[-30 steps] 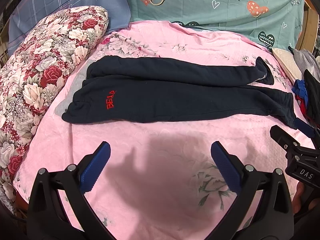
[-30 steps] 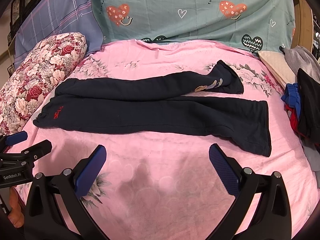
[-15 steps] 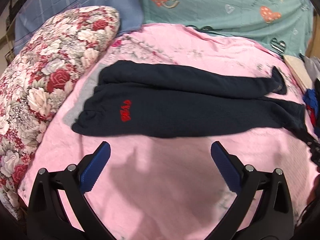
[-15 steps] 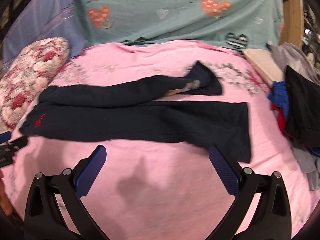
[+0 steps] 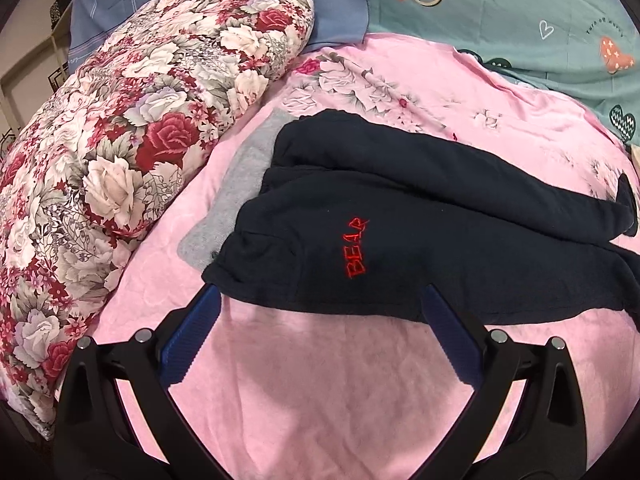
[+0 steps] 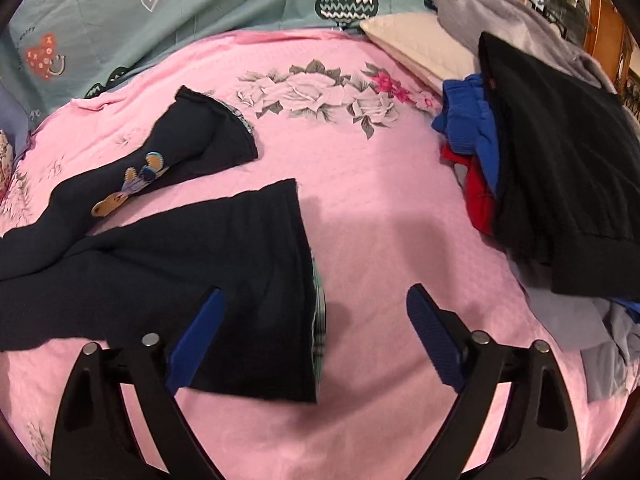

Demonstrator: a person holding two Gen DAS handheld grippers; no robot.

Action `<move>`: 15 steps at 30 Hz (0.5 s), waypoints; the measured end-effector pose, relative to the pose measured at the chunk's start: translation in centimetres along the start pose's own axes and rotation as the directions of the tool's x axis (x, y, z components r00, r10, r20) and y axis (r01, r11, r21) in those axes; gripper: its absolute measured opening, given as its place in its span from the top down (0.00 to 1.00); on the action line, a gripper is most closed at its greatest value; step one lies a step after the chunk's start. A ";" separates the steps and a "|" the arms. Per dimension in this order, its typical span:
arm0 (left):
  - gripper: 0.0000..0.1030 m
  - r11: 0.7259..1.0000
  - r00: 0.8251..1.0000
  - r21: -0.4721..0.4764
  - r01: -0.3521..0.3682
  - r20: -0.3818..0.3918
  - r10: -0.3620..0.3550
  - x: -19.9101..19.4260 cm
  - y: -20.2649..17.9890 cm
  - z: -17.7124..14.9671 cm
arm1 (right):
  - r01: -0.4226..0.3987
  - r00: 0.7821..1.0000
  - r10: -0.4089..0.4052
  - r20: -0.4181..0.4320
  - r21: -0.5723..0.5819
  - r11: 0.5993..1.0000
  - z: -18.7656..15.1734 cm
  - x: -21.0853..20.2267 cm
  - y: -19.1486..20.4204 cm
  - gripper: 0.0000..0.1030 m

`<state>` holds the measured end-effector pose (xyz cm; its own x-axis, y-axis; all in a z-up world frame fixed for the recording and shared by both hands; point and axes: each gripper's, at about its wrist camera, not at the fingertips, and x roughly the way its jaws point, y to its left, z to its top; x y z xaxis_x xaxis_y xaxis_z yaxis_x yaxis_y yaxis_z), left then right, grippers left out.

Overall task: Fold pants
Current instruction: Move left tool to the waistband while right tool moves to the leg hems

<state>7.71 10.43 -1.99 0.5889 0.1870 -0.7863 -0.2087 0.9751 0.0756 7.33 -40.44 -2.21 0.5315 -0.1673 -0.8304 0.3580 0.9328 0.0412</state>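
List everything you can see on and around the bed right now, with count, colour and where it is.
pants: one, dark navy with red BEAR lettering, laid flat across the middle of the bed, both legs stretched out
bedspread: one, pink with rose prints, under the pants
flowered pillow: one, red and white, by the waistband end
grey cloth: one, partly under the waistband
heart sheet: one, teal, along the back
clothes pile: one heap, black, blue, red and grey, beyond the leg ends
cream pillow: one, behind the pile
left gripper: open, at the waistband edge
right gripper: open, over the near leg's hem
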 end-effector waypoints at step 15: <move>0.02 0.998 0.998 -0.030 -0.046 -0.036 0.045 1.5 1.2 1.2 | 0.211 0.973 -0.224 -0.046 -0.196 0.957 5.7 6.0 2.5 0.62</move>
<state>9.23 12.02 -2.34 0.5504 0.2264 -0.8036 -0.2588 0.9614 0.0936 15.82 -40.99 -3.93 0.4022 -0.3574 -0.8429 0.3042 0.9205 -0.2452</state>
